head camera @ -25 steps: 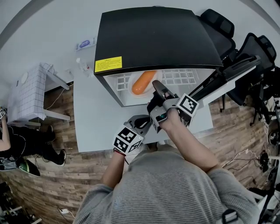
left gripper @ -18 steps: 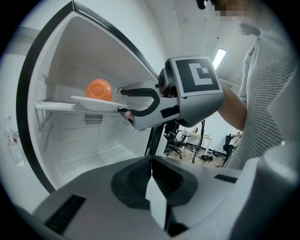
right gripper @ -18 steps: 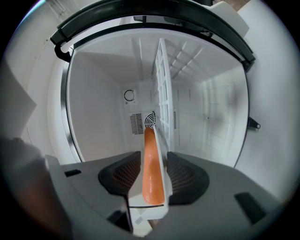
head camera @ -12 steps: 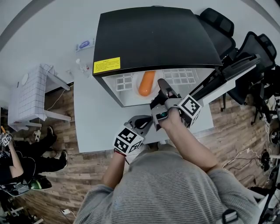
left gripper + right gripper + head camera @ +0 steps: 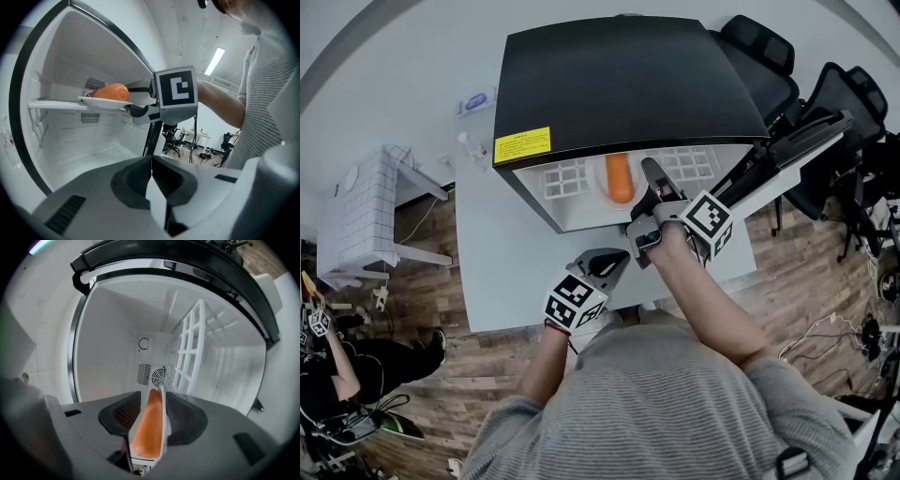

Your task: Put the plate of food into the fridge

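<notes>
Grey striped shirt [image 5: 675, 403], grey left tool [image 5: 615, 257], grey right tool [image 5: 652, 174]

The head view looks steeply down on the fridge [image 5: 628, 84]; both gripper views sit close, facing its shared open interior.

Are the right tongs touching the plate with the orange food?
Touching. The right gripper view shows the right tongs shut on the plate, its rim pinched between both jaws.
</notes>
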{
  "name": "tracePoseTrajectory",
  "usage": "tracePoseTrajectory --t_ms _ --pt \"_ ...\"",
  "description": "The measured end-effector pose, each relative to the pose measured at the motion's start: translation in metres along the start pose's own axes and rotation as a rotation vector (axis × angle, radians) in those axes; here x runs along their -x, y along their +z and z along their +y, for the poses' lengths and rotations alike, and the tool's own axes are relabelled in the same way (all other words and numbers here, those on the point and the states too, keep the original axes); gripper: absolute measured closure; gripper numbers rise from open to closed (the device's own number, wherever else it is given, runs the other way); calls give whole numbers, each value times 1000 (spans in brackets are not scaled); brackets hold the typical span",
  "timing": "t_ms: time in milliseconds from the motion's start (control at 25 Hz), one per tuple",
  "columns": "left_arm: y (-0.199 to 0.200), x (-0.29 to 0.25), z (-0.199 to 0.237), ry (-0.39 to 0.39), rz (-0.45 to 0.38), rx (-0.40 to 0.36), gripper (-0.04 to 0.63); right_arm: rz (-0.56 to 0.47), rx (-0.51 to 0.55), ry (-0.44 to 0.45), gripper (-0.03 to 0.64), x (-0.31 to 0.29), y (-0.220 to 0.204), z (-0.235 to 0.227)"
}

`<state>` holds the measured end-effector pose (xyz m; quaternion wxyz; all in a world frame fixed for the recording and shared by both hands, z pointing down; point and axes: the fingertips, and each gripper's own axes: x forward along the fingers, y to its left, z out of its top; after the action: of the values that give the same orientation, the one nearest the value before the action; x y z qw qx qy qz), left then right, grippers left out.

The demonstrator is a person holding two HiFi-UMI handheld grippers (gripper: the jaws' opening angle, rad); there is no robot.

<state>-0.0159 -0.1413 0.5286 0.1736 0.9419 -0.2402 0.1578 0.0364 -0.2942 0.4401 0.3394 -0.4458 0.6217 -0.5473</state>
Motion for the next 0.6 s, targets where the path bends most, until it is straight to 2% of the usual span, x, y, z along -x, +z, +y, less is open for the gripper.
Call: tracePoseTrajectory --t_ms 160,360,480,600 --pt "0 -1 -1 -4 0 -3 583 30 114 27 454 -9 7 9" --pt "1 -2 -3 -2 -1 -6 583 85 340 22 454 -11 8 16" --pt "1 -1 -4 0 -1 -7 583 128 532 3 454 -9 4 15" --pt "1 -1 -5 0 -1 -7 583 148 791 -50 453 -6 6 11"
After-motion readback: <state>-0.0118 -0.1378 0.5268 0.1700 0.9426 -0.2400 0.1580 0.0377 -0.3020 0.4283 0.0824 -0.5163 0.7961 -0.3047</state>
